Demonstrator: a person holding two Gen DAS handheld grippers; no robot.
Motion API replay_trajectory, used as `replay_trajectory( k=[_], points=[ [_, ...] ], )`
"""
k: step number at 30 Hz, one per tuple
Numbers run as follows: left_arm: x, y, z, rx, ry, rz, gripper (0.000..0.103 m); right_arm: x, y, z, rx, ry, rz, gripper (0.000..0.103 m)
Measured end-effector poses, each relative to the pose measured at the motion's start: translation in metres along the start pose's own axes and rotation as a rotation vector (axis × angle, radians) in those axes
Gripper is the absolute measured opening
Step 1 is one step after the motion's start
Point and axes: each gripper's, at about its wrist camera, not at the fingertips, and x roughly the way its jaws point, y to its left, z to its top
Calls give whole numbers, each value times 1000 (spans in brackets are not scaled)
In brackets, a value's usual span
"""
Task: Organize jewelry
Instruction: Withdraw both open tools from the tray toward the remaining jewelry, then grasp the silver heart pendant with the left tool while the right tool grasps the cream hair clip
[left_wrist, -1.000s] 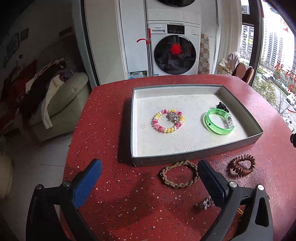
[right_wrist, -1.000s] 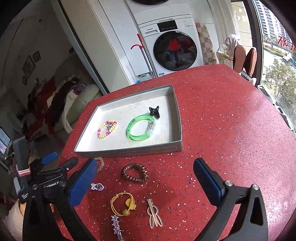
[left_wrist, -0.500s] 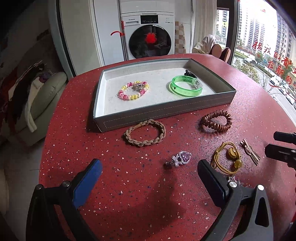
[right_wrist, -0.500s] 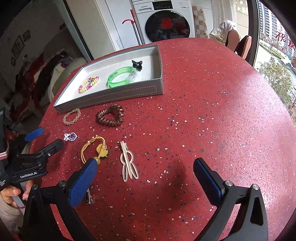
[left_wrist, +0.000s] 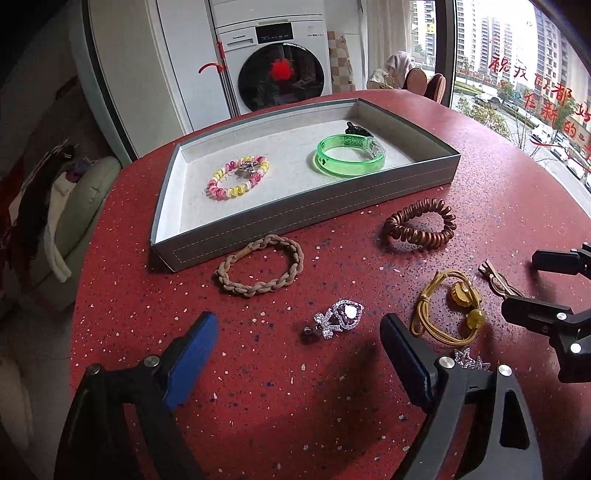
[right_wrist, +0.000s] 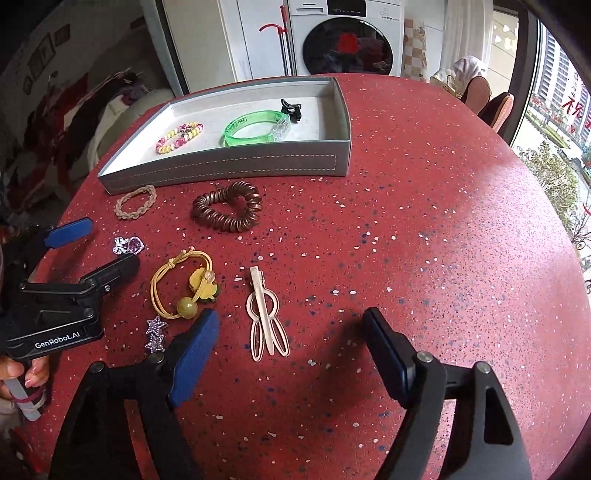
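Closing in on the beige hair clip (right_wrist: 266, 316): right gripper (right_wrist: 290, 343) sits low over the red speckled table (right_wrist: 424, 240), jaws narrowing, clip lying flat between the blue pads but not yet pinched. Nothing held. My read: this is the pick for the right hand. To do it well, bring the fingertips down until they flank the clip's long sides, square the wrist to its length, then squeeze; it's thin and flat, so a grip that stays high would likely slide over it. Keep clear of the yellow hair tie (right_wrist: 184, 288) just beside the left pad.

Left gripper (left_wrist: 299, 345) spread wide and empty, hovering near the purple crystal brooch (left_wrist: 338, 317), which lies between its pads without contact. Probably its next target.

Grey tray (left_wrist: 314, 218) at the far side of the table holds three things: pink-yellow coil bracelet (left_wrist: 237, 177), green translucent bangle (left_wrist: 349, 157), small black claw clip (left_wrist: 356, 129) touching the bangle's far edge. Plenty of bare liner left.

Loose on the table, outside the tray: braided tan bracelet (left_wrist: 260, 271) just beside the front wall, brown spiral hair tie (left_wrist: 419, 223), yellow hair tie, beige clip, brooch, star-shaped rhinestone clip (right_wrist: 156, 334) near the right gripper's left pad.
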Motion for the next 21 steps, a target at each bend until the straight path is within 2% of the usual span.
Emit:
replay_trajectory(
  k=[3, 7, 9, 10, 11, 14, 15, 16, 18, 21],
  points=[
    [0, -5, 0, 14, 3, -6, 97, 3, 7, 5, -22, -1, -2, 67],
    [2, -8, 1, 15, 10, -20, 95, 7, 16, 10, -65, 0, -26, 56],
    [1, -8, 3, 6, 13, -43, 85, 8, 21, 10, -92, 1, -44, 54],
    [1, -9, 4, 4, 16, -52, 81, 7, 22, 10, -97, 1, -34, 48],
    [1, -9, 4, 5, 16, -57, 79, 7, 23, 11, -102, 2, -37, 46],
    [0, -10, 5, -6, 20, -105, 57, 6, 25, 12, -111, 3, -30, 26],
    [-1, -9, 5, -9, 22, -119, 44, 6, 25, 12, -109, 4, -32, 20],
    [-1, -10, 5, -10, 23, -127, 35, 5, 24, 11, -105, 4, -29, 20],
    [-2, -10, 5, -12, 26, -126, 30, 4, 21, 10, -88, 0, -18, 20],
    [-1, -5, 5, -44, 31, -141, 29, -3, 15, 10, -52, -18, 12, 20]
  ],
)
